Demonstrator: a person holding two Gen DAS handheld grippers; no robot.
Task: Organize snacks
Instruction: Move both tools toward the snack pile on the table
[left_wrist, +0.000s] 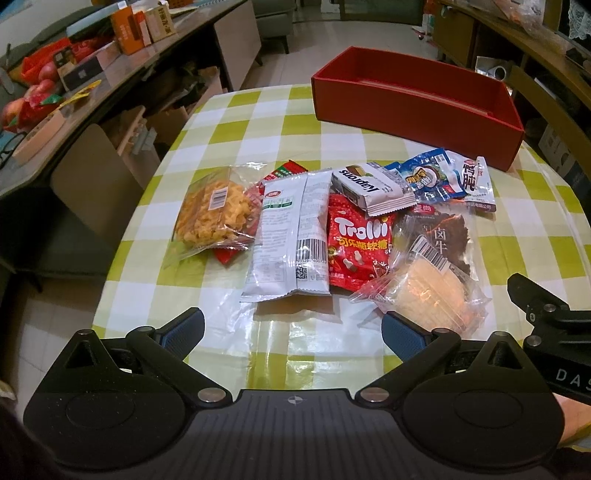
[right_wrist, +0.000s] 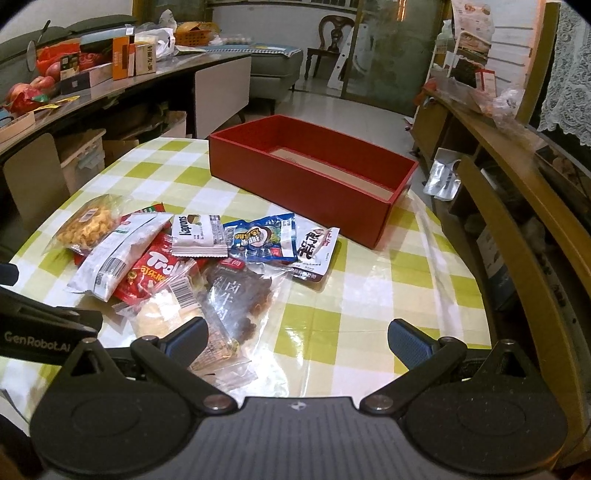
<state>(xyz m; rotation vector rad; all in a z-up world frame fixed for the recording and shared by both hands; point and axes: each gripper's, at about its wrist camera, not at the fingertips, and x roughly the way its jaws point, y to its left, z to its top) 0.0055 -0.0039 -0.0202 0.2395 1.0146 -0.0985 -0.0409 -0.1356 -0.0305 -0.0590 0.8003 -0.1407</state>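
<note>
A pile of snack packets lies on the checked table (left_wrist: 229, 122): a clear bag of yellow crisps (left_wrist: 214, 214), a white packet (left_wrist: 291, 236), a red Trolli bag (left_wrist: 360, 243), a Kaprons packet (left_wrist: 369, 186), a blue packet (left_wrist: 428, 179), a dark beef packet (left_wrist: 439, 232) and a clear-wrapped cake (left_wrist: 428, 295). An empty red box (left_wrist: 413, 107) stands behind them, also in the right wrist view (right_wrist: 295, 173). My left gripper (left_wrist: 293, 330) is open, just short of the pile. My right gripper (right_wrist: 295, 341) is open over the beef packet's (right_wrist: 236, 299) near end.
A long sideboard (right_wrist: 110, 85) with boxes and apples runs along the left. A wooden shelf unit (right_wrist: 517, 155) stands close on the right. Bare tablecloth (right_wrist: 369, 295) lies right of the pile.
</note>
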